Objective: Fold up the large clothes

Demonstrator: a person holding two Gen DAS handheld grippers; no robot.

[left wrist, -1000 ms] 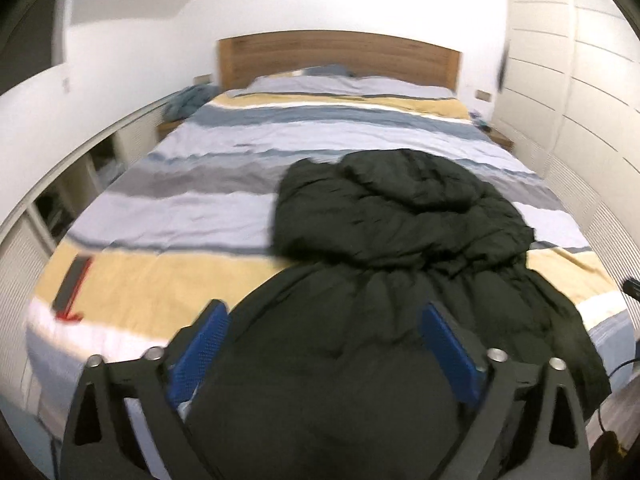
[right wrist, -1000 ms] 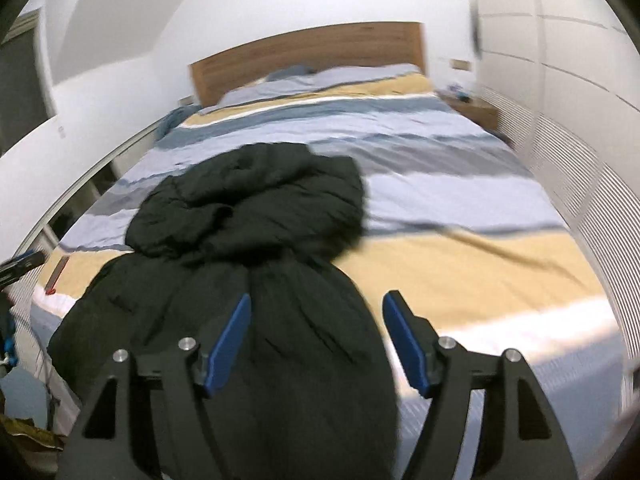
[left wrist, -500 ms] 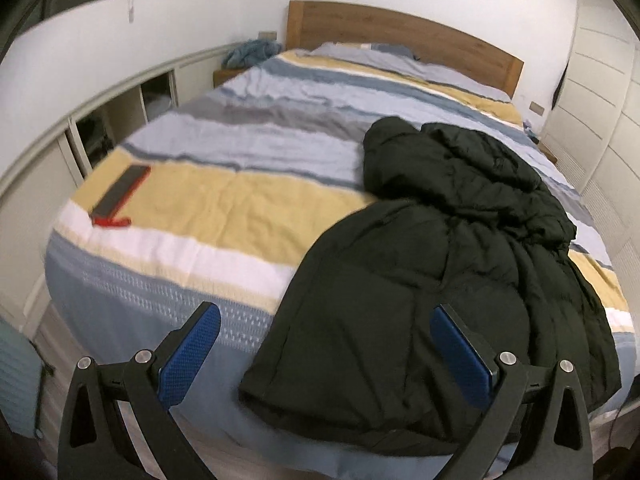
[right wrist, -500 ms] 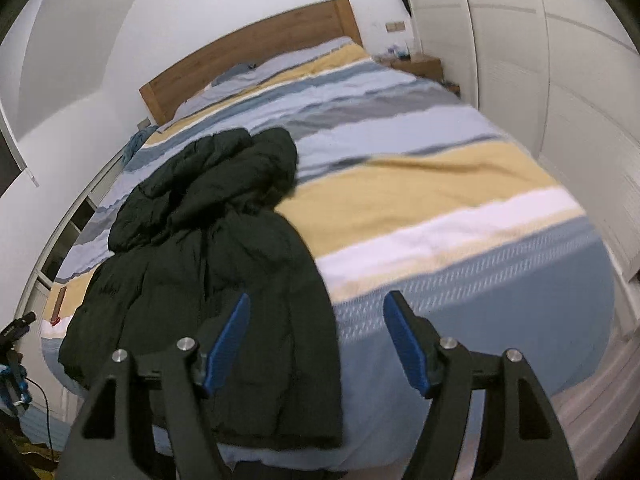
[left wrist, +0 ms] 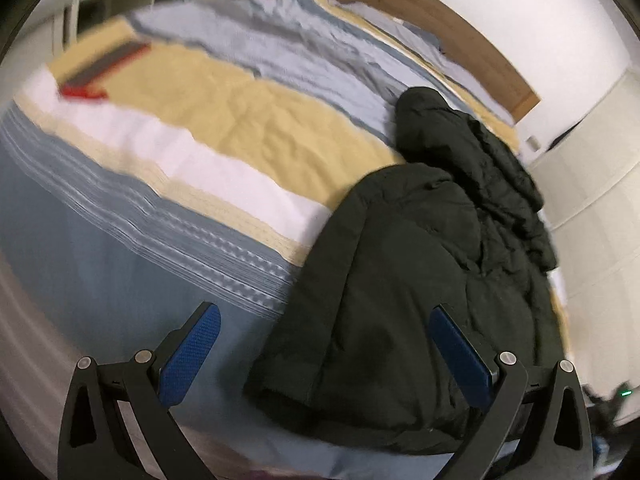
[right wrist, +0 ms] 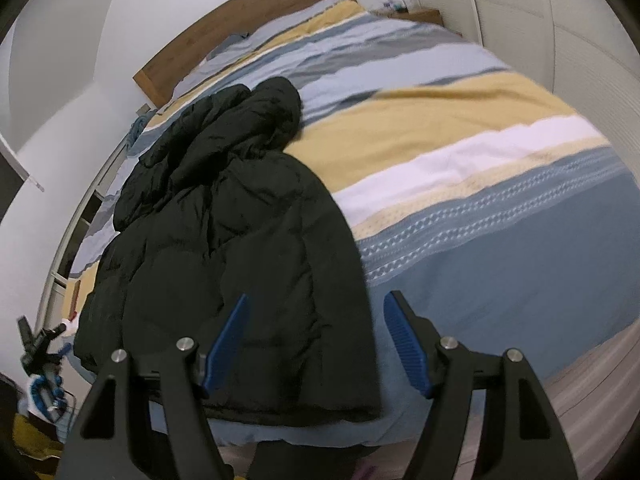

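A large black puffer jacket (left wrist: 424, 280) lies on the striped bed (left wrist: 240, 136), its hem hanging over the foot edge and its hood bunched toward the headboard. It also shows in the right wrist view (right wrist: 224, 232). My left gripper (left wrist: 324, 352) is open and empty, held off the foot of the bed in front of the jacket's lower left corner. My right gripper (right wrist: 314, 344) is open and empty, held just before the jacket's lower right hem edge.
A dark flat object with a red end (left wrist: 100, 76) lies on the bed's left side. A wooden headboard (right wrist: 240, 32) and a nightstand (right wrist: 420, 16) stand at the far end. White wardrobe panels (right wrist: 560, 20) line the right wall. Clutter (right wrist: 40, 360) sits on the floor at left.
Both grippers have pulled back and down from over the jacket to the foot of the bed. The left view has swung left, the right view right. The jacket lies unmoved.
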